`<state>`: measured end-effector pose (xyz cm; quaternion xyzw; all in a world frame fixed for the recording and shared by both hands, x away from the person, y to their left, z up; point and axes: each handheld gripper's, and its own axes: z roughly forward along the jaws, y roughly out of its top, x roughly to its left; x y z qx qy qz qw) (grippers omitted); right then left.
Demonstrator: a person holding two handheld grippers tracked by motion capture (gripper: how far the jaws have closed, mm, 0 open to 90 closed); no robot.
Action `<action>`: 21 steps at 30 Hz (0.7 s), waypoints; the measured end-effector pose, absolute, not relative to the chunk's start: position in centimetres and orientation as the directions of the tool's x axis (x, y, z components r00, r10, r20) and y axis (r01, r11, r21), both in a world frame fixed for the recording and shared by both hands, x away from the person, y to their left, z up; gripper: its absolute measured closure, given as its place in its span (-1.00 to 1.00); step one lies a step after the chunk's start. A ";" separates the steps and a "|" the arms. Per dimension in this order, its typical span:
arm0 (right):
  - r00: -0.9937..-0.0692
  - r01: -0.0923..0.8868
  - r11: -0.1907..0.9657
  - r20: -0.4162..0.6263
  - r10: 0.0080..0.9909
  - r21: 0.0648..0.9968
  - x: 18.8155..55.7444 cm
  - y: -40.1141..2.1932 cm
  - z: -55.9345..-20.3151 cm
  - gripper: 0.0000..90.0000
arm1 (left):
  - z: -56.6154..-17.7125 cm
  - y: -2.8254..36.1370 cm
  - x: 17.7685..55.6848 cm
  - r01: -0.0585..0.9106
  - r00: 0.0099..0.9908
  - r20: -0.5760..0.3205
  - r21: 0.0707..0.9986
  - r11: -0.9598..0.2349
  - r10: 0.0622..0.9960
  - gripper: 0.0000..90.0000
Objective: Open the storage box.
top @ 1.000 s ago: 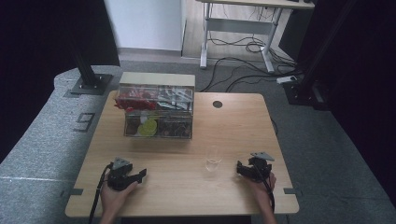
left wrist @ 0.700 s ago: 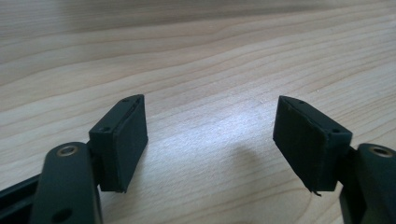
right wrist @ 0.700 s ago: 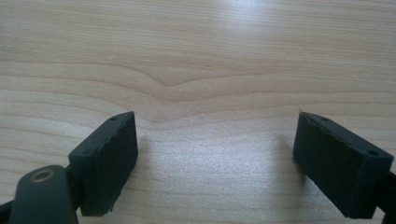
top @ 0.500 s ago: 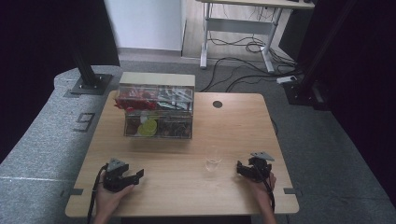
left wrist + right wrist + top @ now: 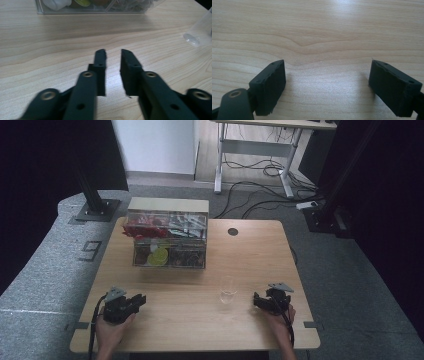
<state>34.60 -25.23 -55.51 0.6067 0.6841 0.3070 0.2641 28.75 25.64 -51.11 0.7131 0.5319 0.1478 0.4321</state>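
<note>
My right hand-held gripper (image 5: 260, 301) spread, empty, just right of upright glass (image 5: 228, 289) near counter's (image 5: 260, 250) front edge; nearer than left hand-held gripper (image 5: 137, 300), jaws just narrowed on nothing.

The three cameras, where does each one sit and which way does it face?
High view: above the person's side, facing forward and down on the wooden table; both hands show, holding left tongs and right tongs.
Left gripper view: rides the left tongs, facing the clear plastic box; jaws narrowly apart.
Right gripper view: rides the right tongs, facing tabletop; jaws wide.
Shared: high and left show the clear plastic cup.
</note>
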 end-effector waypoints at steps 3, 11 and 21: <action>-0.124 0.668 0.075 0.011 0.992 0.740 34.6 -25.2 -55.5 -0.67 | -50.7 25.7 28.9 0.624 0.392 -0.244 0.779 -0.062 0.887 0.90; -0.122 0.668 0.073 0.012 0.993 0.740 34.6 -25.2 -55.5 -0.68 | -49.4 25.1 30.1 0.589 0.402 -0.221 0.805 -0.066 0.888 1.00; -0.122 0.670 0.073 0.012 0.993 0.739 34.7 -25.2 -55.5 -0.68 | -49.2 24.9 31.2 0.599 0.407 -0.233 0.798 -0.065 0.883 1.00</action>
